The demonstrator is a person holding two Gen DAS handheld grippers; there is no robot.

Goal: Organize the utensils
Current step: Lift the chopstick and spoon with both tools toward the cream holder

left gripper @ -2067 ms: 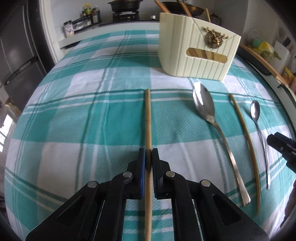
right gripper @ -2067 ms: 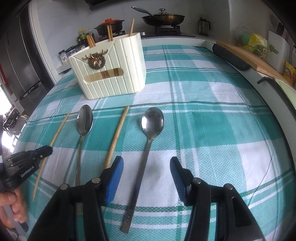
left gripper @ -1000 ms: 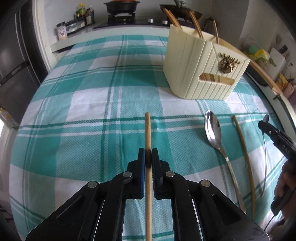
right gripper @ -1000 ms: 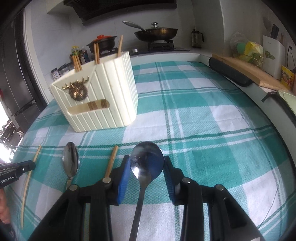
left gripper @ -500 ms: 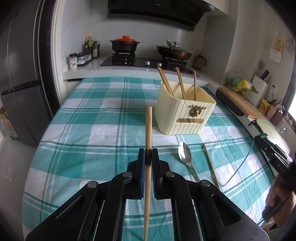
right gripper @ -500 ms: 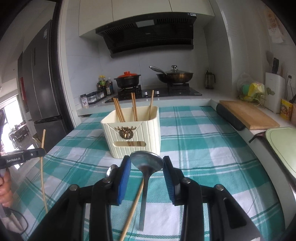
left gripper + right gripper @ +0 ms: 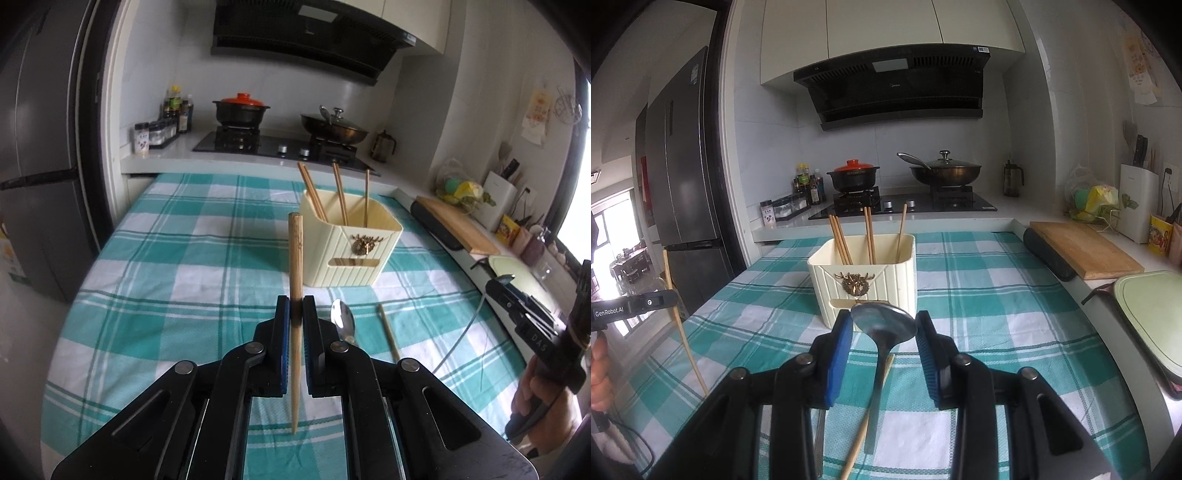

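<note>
Chopstick stands clamped between the blue pads of the left hand-held gripper, its blunt end rising ahead of the fingertips and its thin tip hanging back below them, clear of the bench with its teal-and-white checked cloth. Beyond this hand-held gripper and slightly to its right sits the cream utensil holder, with several chopsticks leaning inside. Just past the right pad, a spoon and another chopstick lie on the cloth.

The right hand-held gripper is clenched on a steel spoon: its pads press the sides of the bowl, and the handle hangs down between the fingers, off the cloth. The same holder stands straight ahead of it.
</note>
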